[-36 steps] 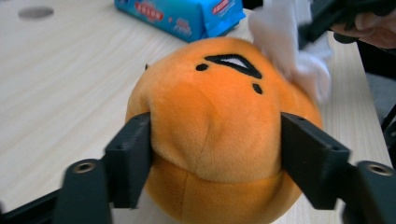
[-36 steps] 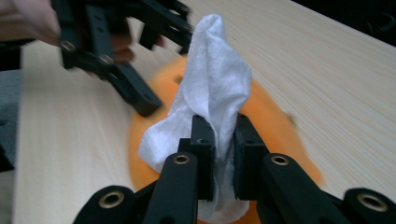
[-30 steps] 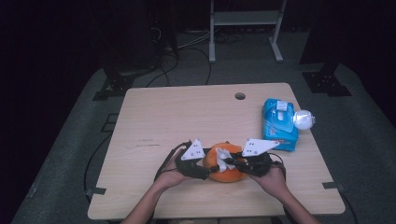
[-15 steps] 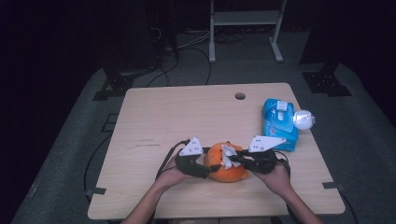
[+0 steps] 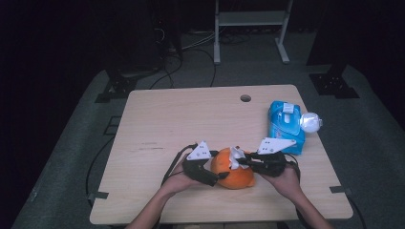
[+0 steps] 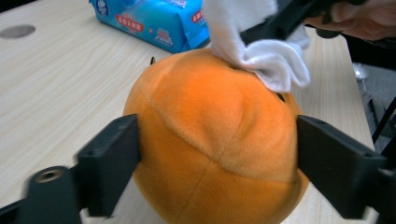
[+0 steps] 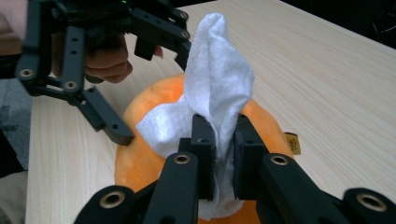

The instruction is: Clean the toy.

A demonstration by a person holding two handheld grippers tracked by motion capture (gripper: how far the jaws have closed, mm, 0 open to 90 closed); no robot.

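Right now my right fingers (image 7: 219, 154) pinch the white wipe (image 7: 215, 88) upright atop the round orange plush toy (image 6: 215, 140). Beside that toy, my left fingers (image 6: 217, 163) have just been opening, flanking its sides on the surface (image 5: 191, 114).

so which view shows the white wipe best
The right gripper view: the white wipe stands pinched between that gripper's jaws, over the orange plush. The left gripper view shows one crumpled end; the high view a small white patch.

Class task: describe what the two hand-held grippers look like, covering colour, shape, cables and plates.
Both the left gripper and the right gripper are black linkage frames with brass-ringed pivots and blocky flat jaws. Each carries a pale grey three-cornered plate on top and trails a black cable. The forearms are bare, without sleeves.
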